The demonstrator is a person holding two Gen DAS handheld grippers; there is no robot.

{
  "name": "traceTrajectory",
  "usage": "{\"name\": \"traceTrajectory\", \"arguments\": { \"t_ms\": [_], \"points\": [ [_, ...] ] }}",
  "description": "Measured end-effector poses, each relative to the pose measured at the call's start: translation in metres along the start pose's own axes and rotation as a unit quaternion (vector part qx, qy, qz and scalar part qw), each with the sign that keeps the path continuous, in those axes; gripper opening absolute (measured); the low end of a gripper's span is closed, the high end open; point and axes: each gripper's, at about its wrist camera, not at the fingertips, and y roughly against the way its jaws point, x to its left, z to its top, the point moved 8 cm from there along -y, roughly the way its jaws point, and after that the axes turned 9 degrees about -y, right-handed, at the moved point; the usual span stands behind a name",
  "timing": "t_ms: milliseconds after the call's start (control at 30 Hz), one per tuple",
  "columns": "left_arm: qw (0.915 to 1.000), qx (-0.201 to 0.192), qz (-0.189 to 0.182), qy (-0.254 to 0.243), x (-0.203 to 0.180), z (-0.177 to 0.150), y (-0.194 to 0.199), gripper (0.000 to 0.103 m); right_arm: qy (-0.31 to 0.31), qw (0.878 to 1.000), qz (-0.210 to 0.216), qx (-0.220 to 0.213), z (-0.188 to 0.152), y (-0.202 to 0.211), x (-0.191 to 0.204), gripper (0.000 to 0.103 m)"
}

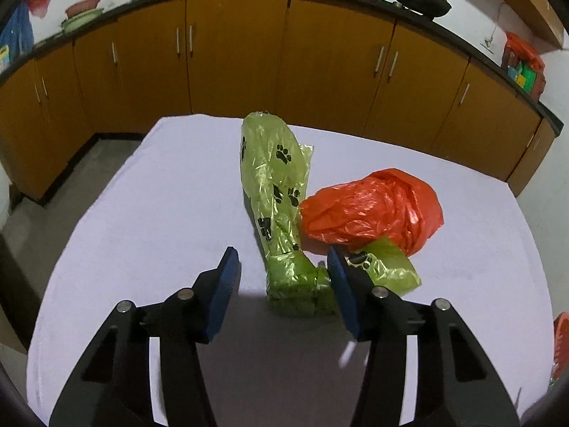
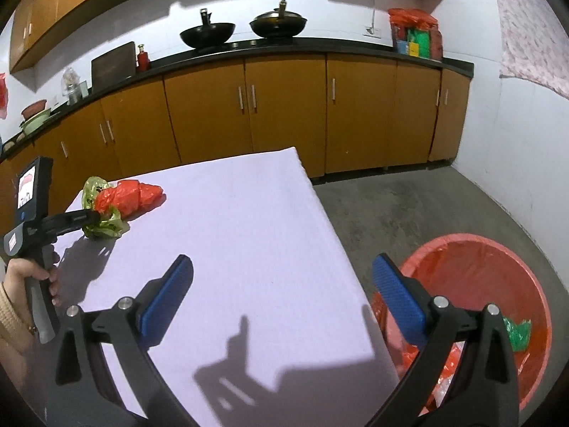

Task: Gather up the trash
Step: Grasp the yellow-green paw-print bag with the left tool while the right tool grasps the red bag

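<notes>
Between the left gripper's parted blue pads stands the green paw-print bag, mid-table, touching only the right pad; an orange bag lies against it. From the right wrist, the right gripper gapes empty over the table's right edge, beside the red bin.

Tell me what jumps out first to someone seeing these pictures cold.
The green paw-print bag and the crumpled red bag beside it, alone on the pale table. The left gripper straddles the green bag's near end, its left pad clear of it. Below the table's right edge sits a red bin; the right gripper hangs open and empty.
</notes>
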Motion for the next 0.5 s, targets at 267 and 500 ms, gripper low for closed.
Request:
{"name": "traceTrajectory", "arguments": {
  "t_ms": [267, 500],
  "points": [
    [0.9997, -0.010, -0.011, -0.021, 0.007, -0.008, 0.010, 0.025, 0.018, 1.000, 0.024, 0.006, 0.002, -0.011, 0.036, 0.099],
    [0.9993, -0.036, -0.001, -0.004, 0.050, -0.020, 0.038, 0.025, 0.030, 0.997, 0.070, 0.023, 0.003, -0.037, 0.092, 0.099]
  ]
}}
